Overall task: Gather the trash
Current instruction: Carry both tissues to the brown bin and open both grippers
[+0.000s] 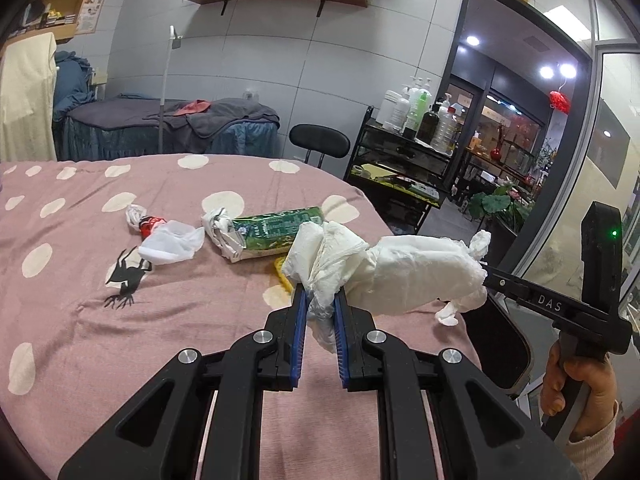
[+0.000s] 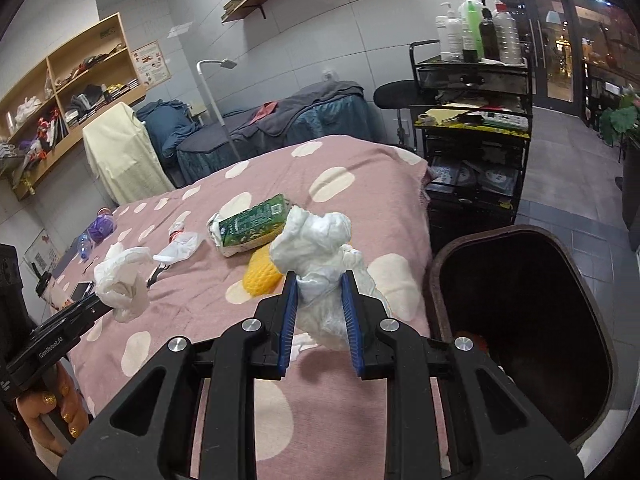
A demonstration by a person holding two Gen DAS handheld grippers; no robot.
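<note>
White crumpled tissue fills both tools. The left gripper (image 1: 320, 300) is nearly closed, its blue pads (image 1: 299, 320) pinching a wad of tissue (image 1: 320, 256) that bulges above the tips and hangs down between them. The right gripper (image 2: 320, 296) stands a little wider, clamped on a second tissue wad (image 2: 316, 248) that rises in a lump above its fingers. Seen from the left wrist, that right-hand wad (image 1: 416, 276) hangs over the right edge of the bed (image 1: 72, 280), touching the left one. Seen from the right wrist, the left tool's wad (image 2: 122, 280) hangs over the bed's near left part.

One dark trash bin (image 2: 592, 280) stands open just beside the bed's right edge, below the right gripper; something orange (image 2: 470, 340) lies inside near its rim, though what it is cannot be told.

On the pink spotted cover, near the middle, lies one crushed green carton (image 1: 272, 232) with white paper at its end. One yellow foam net (image 2: 262, 276) lies just in front of it. Left of the carton is one white wrapper with a red twisted piece (image 1: 160, 236). Near the far left edge lie a purple item (image 2: 102, 226) and a small bottle (image 2: 82, 244).
</note>
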